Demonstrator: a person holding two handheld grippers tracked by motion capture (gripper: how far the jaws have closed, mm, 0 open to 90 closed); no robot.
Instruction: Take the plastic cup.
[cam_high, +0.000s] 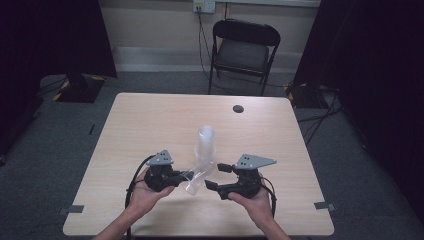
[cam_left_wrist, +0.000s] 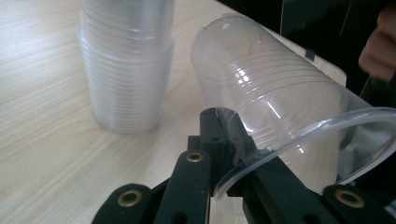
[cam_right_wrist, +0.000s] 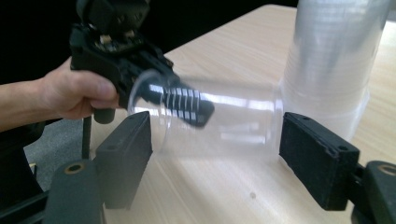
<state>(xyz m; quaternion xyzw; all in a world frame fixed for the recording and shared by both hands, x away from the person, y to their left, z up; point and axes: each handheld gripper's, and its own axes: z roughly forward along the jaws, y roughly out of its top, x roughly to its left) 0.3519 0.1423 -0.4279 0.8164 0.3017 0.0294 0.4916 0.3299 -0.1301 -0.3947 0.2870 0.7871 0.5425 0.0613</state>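
**Ana:** Grey carpet and dark curtains frame the room in the high view, with a black folding metal chair (cam_high: 243, 50) at the top centre of the frame, behind the pale wooden rectangular bench (cam_high: 150, 125). What stands on the bench?

**Ben:** Largest first: a tall stack of clear ribbed plastic cups (cam_high: 205, 145) stands upright near the middle of the frame, slightly below centre. In the left gripper view the stack (cam_left_wrist: 126, 65) takes the upper left; in the right gripper view it (cam_right_wrist: 334, 60) rises at the upper right.

**Ana:** And the loose one?

**Ben:** A single clear plastic cup (cam_high: 195, 178) lies on its side just below the stack, in the lower middle of the high view, base pointing toward the stack. It sits right of centre in the left gripper view (cam_left_wrist: 280, 107) and across the middle of the right gripper view (cam_right_wrist: 219, 121).

**Ana:** Who holds it?

**Ben:** The left tongs (cam_high: 186, 176), gripped by a hand at the lower left of centre, are clamped on the cup's rim; one black jaw reaches inside the mouth, the other presses outside.

**Ana:** The other side?

**Ben:** The right tongs (cam_high: 216, 176), at the lower right of centre, stand spread apart. Their jaws flank the lying cup, one near the rim end and one near the base end. Whether they touch it I cannot tell.

**Ana:** Anything smaller?

**Ben:** A small dark round hole (cam_high: 238, 108) in the bench, upper right of the stack.
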